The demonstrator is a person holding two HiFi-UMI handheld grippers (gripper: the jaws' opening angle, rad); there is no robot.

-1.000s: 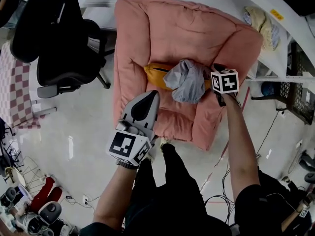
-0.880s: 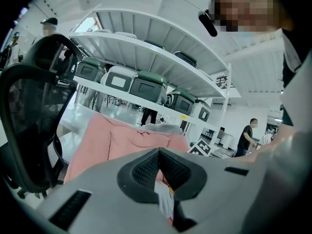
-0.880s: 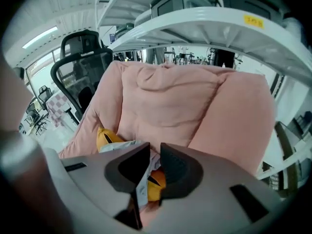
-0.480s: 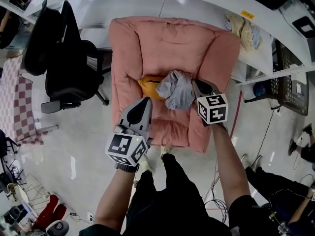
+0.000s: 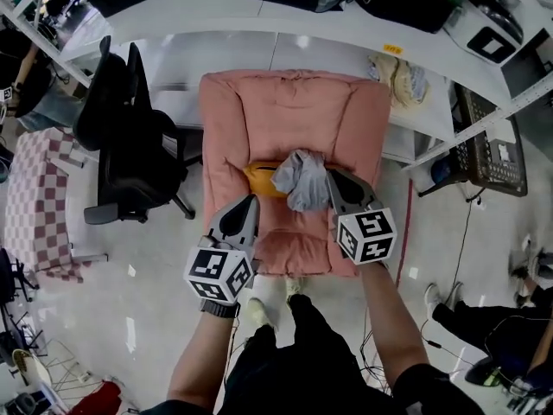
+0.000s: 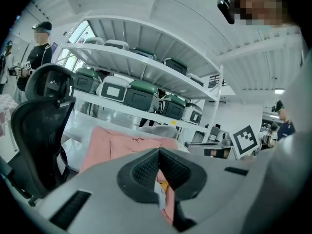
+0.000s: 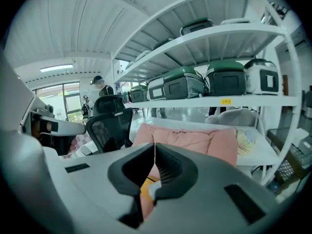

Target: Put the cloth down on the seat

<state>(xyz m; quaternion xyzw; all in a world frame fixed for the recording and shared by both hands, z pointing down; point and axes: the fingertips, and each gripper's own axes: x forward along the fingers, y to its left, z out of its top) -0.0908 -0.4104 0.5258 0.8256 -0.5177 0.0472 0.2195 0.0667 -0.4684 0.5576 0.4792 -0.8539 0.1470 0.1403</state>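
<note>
A crumpled grey cloth (image 5: 304, 178) lies on the pink cushioned seat (image 5: 285, 111), partly over a yellow item (image 5: 259, 178). My right gripper (image 5: 332, 175) sits just off the cloth's right edge, its jaws closing fully together with nothing between them; in the right gripper view (image 7: 155, 147) the pads meet. My left gripper (image 5: 249, 200) hovers over the seat's front left, shut and holding nothing, as the left gripper view (image 6: 158, 152) shows. Below the jaws a bit of yellow (image 7: 146, 189) and of pale cloth (image 7: 154, 191) peeks out.
A black office chair (image 5: 130, 145) stands left of the seat. White shelving with green-and-white boxes (image 7: 219, 79) runs behind it, with a cream cloth (image 5: 399, 72) on the low shelf. A dark basket (image 5: 488, 145) is at the right. A person (image 6: 41, 48) stands far left.
Both grippers have drawn back toward the seat's front edge. The right jaws went from open beside the cloth to shut. The cloth has stayed on the seat.
</note>
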